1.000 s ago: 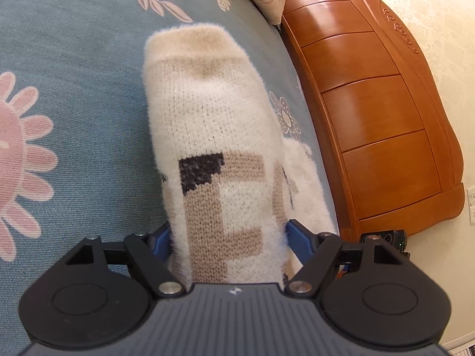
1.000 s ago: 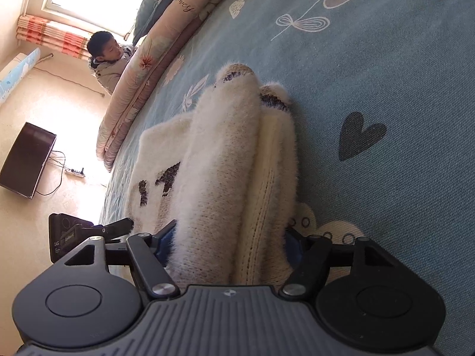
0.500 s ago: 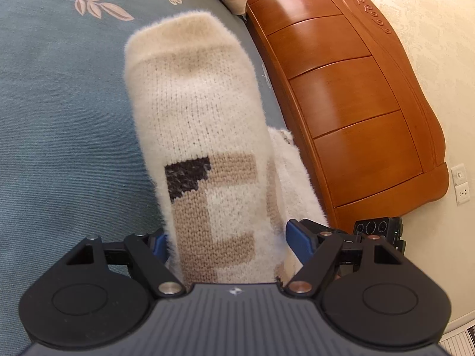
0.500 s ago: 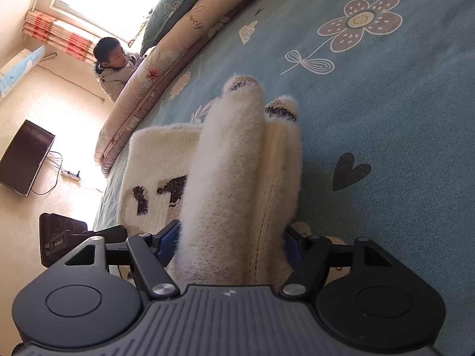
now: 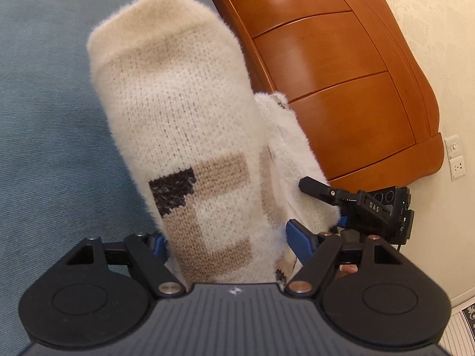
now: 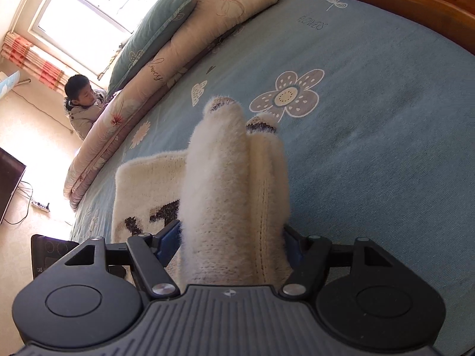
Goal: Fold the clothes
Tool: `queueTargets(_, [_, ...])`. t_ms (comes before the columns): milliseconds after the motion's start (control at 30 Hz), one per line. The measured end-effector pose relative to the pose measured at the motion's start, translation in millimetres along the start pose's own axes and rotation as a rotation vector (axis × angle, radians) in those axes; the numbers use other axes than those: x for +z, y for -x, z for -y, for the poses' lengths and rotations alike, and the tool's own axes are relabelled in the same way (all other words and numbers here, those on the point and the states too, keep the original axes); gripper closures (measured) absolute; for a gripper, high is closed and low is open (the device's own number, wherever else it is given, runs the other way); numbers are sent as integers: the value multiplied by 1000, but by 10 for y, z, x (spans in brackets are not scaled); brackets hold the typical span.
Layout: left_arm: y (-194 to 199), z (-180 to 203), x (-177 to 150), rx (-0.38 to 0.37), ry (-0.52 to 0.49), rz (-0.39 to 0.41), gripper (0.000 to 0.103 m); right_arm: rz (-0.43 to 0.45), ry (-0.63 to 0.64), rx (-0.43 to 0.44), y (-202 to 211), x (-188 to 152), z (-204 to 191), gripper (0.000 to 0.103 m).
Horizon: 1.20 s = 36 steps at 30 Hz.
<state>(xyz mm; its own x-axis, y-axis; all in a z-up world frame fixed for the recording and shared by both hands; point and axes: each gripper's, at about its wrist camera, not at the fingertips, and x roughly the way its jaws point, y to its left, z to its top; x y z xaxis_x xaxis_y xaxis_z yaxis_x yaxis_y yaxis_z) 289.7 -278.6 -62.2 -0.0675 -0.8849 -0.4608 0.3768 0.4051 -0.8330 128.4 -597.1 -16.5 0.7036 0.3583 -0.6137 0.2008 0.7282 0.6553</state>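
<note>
A fluffy cream knitted sweater (image 5: 178, 103) with tan and dark brown blocks fills the left wrist view. My left gripper (image 5: 228, 237) is shut on its bunched fabric, one blue pad on each side. In the right wrist view the same sweater (image 6: 219, 163) runs forward as thick folded rolls with dark-trimmed ends. My right gripper (image 6: 230, 237) is shut on those rolls. Part of the sweater lies flat on the blue bedsheet (image 6: 371, 118) to the left. Each view shows the other gripper at its edge: the right gripper's body (image 5: 371, 207) and the left gripper's body (image 6: 50, 255).
A wooden headboard (image 5: 326, 59) borders the bed on the right, with wall sockets (image 5: 455, 160) beyond it. Rolled quilts and a pillow (image 6: 154, 68) lie along the far side of the bed. A person (image 6: 81, 103) sits behind them near a window. A dark screen (image 6: 9, 184) and a power strip (image 6: 41, 206) are on the floor.
Both grippers have carried the sweater across the bed toward the headboard, which now fills more of the left view. The right gripper has risen, and the flower print now lies beside the sweater's ends.
</note>
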Motion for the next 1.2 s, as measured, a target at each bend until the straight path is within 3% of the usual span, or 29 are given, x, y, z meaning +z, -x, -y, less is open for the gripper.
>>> queueTargets(267, [-547, 153, 165, -7, -41, -48, 27, 44, -23, -79, 73, 359, 364, 28])
queueTargets(467, [-770, -38, 186, 49, -8, -71, 26, 55, -96, -109, -22, 333, 743, 27])
queueTargets(633, [-578, -213, 113, 78, 22, -73, 23, 103, -222, -90, 2, 214, 1102, 15])
queueTargets(767, [-250, -110, 84, 176, -49, -36, 23, 182, -230, -139, 324, 125, 1143, 13])
queueTargets(867, [-145, 196, 130, 270, -174, -1, 23, 264, -177, -214, 639, 64, 990, 13])
queueTargets(900, [-188, 349, 177, 291, -245, 3, 23, 292, -154, -209, 744, 40, 914, 13])
queueTargets(967, [-168, 528, 21, 300, -370, -1, 20, 307, -102, -100, 898, 5, 734, 13])
queueTargets(1100, [-412, 957, -242, 331, -550, -7, 17, 205, 10, 149, 788, 3, 304, 5])
queueTargets(1200, [-496, 1017, -368, 288, -584, -49, 16, 124, 45, 121, 491, 8, 174, 5])
